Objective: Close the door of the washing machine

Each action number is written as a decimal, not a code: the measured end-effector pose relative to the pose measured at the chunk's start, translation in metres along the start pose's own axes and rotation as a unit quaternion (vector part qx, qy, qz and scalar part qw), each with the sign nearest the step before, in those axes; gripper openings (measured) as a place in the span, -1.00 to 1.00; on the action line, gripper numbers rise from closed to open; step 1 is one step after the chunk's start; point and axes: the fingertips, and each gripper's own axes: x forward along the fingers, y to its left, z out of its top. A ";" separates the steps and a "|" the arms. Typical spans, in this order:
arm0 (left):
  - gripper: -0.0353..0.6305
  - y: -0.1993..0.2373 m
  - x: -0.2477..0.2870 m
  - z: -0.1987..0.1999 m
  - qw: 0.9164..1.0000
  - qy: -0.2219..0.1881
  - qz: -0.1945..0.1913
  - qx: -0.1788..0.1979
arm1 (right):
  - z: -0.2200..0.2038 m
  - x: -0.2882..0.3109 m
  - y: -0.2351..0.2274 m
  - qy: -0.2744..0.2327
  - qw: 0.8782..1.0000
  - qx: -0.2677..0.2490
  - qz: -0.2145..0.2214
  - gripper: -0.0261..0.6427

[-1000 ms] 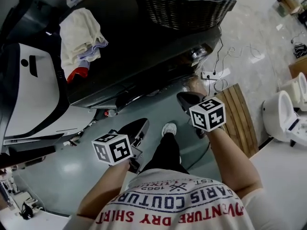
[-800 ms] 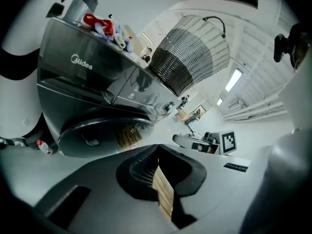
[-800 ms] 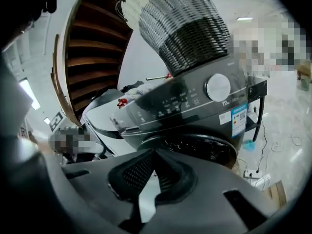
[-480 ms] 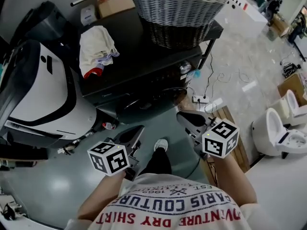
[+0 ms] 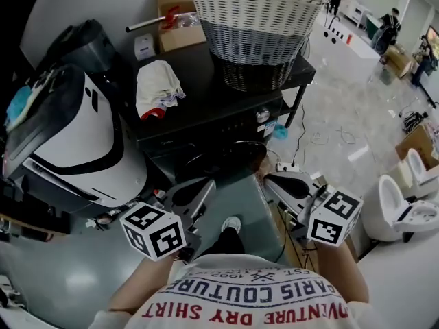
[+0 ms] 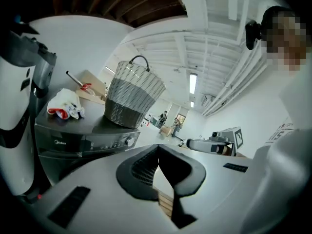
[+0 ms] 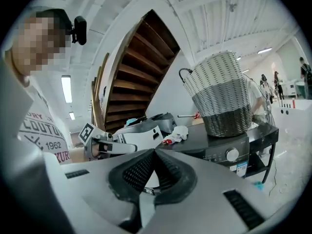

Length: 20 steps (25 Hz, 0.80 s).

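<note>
While both tools hang short of the machine, my left hand-held gripper [image 5: 200, 186] has its jaws pressed together on nothing. The right hand-held gripper [image 5: 273, 179] is the same, tips meeting with nothing between them. Just ahead of them, low on the front of the black Midea washing machine [image 5: 206, 132], sits the round door [image 5: 236, 155]. From the head view I can't tell whether it is latched or only resting against the opening. That is my main worry: if it is merely ajar, a push from narrow closed tips on its curved face could skid off sideways and let the door bounce open. A push placed too high would land on the control knob [image 5: 263, 116] instead. A hard shove could also rock the machine and shift the wicker basket [image 5: 254, 33] and the crumpled cloth [image 5: 156, 88] on its top. On the floor near the right tool, a power strip [image 5: 285, 166] and cables [image 5: 302, 125] could catch a foot on any step forward.
</note>
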 end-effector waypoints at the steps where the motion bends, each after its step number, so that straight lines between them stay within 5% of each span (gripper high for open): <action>1: -0.82 -0.006 -0.004 0.004 1.000 -0.006 -0.003 0.005 | 0.005 -0.005 0.006 -0.008 1.000 -0.004 0.002 -0.86; 20: -0.82 -0.067 -0.024 0.014 0.997 -0.029 -0.045 0.054 | 0.018 -0.048 0.037 -0.049 0.999 -0.017 -0.002 -0.86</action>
